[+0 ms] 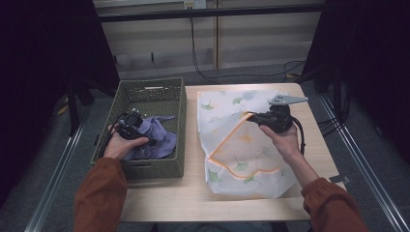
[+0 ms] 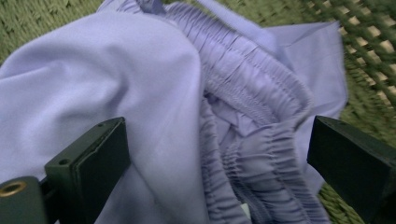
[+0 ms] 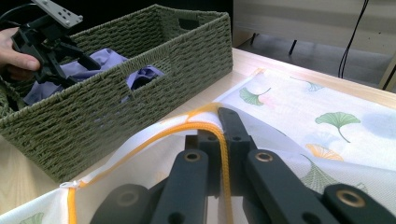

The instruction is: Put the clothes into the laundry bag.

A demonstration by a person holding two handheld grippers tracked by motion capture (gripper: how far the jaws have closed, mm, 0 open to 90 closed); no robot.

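Observation:
A lavender garment [image 2: 140, 74] with a gathered elastic waistband lies crumpled in a green woven basket [image 1: 145, 89]. My left gripper [image 2: 219, 140] is down in the basket, open, its jaws wide apart on either side of the bunched cloth. On the table to the right lies a white mesh bag [image 1: 241, 145] printed with ginkgo leaves and trimmed in orange. My right gripper [image 3: 224, 116] is shut on the bag's orange edge [image 3: 154, 137] and holds that edge lifted. In the high view the left gripper [image 1: 145, 137] sits over the garment [image 1: 157, 140] and the right gripper [image 1: 249, 117] at the bag's upper middle.
The basket [image 3: 116, 102] stands at the table's left side, its near wall close to the bag. The wooden table [image 1: 193, 193] has bare surface along the front edge. Cables and a metal frame lie on the floor behind the table.

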